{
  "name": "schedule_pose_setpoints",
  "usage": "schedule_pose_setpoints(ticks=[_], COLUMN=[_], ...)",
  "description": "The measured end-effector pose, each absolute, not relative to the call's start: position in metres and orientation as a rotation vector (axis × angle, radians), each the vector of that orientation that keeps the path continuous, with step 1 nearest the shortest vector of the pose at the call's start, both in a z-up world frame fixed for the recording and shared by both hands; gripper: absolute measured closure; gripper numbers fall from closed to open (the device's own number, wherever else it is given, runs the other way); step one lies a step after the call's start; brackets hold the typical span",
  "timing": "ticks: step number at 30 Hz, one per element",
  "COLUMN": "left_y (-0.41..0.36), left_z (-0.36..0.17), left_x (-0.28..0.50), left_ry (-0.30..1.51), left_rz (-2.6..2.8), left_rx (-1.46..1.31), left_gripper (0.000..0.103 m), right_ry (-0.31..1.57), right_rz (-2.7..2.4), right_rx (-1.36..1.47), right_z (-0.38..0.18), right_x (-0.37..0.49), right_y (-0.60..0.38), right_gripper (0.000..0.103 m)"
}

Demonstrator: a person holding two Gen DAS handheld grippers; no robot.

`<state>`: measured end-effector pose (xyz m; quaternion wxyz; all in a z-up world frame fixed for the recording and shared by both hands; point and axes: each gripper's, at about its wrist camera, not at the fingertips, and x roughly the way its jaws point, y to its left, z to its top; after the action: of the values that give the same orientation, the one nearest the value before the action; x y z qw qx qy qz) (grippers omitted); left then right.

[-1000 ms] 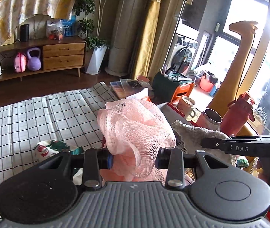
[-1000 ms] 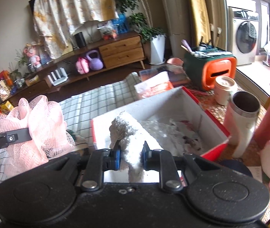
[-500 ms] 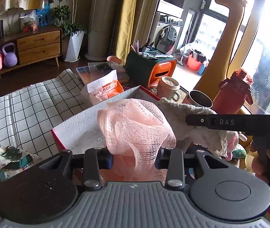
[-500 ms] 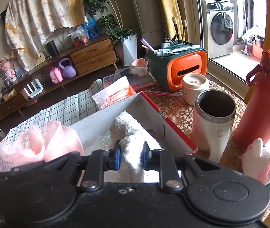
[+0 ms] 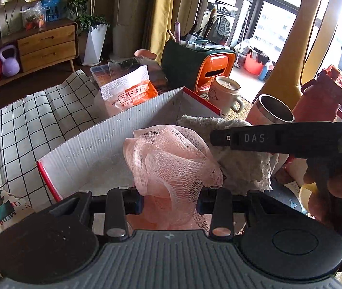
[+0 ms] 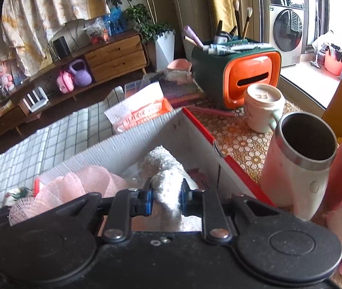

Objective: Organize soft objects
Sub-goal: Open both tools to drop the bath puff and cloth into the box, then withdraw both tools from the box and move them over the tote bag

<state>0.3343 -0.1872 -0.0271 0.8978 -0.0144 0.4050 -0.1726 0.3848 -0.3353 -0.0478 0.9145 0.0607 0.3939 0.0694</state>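
Gripping a pink mesh bath pouf (image 5: 171,159), the left hand-held gripper (image 5: 169,203) has its pads pressed into the netting from both sides, and the pouf hangs over the open white box (image 5: 94,144) with the red rim. The right hand-held gripper (image 6: 165,198) is clamped on a white fluffy cloth (image 6: 165,173), its blue pads squeezing the pile, and the cloth also sits above the inside of the box, nearer the box's right wall than the pouf. From the left wrist view the right hand-held gripper crosses just beside the pouf, over the box's right side, with the person's hand (image 5: 332,187) on its handle. Whether either soft thing touches the box floor is hard to tell, as the gripper bodies hide their lower ends. Beyond the box's right wall stand a steel tumbler (image 6: 301,159) and a white mug (image 6: 263,107) on the patterned desk (image 6: 233,134). An orange and white tissue pack (image 5: 127,91) lies behind the box's far wall.
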Motion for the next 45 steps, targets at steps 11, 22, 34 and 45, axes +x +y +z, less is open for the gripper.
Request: schedule_pose_setpoints(ticks=[11, 22, 34, 45], left_y=[-0.198, -0.200, -0.191, -0.168], left_z=[-0.062, -0.081, -0.060, -0.031], left_x=[0.348, 0.352, 0.337, 0.308], left_ry=[0.896, 0.964, 0.913, 0.870], left_rz=[-0.358, -0.355, -0.357, -0.377], left_rx=[0.003, 0.011, -0.031, -0.077], left_gripper=[0.066, 0.050, 0.031, 0.031], right_ry=[0.871, 0.908, 0.861, 0.826], right_rz=[0.139, 0.139, 0.145, 0.214], right_rx=[0.110, 0.103, 0.096, 0.124], right_z=[-0.081, -0.086, -0.059, -0.030], right_x=[0.392, 0.387, 0.368, 0.339], right_y=[-0.334, -0.332, -0.335, -0.336], right_gripper=[0.077, 0.059, 0.036, 0.016])
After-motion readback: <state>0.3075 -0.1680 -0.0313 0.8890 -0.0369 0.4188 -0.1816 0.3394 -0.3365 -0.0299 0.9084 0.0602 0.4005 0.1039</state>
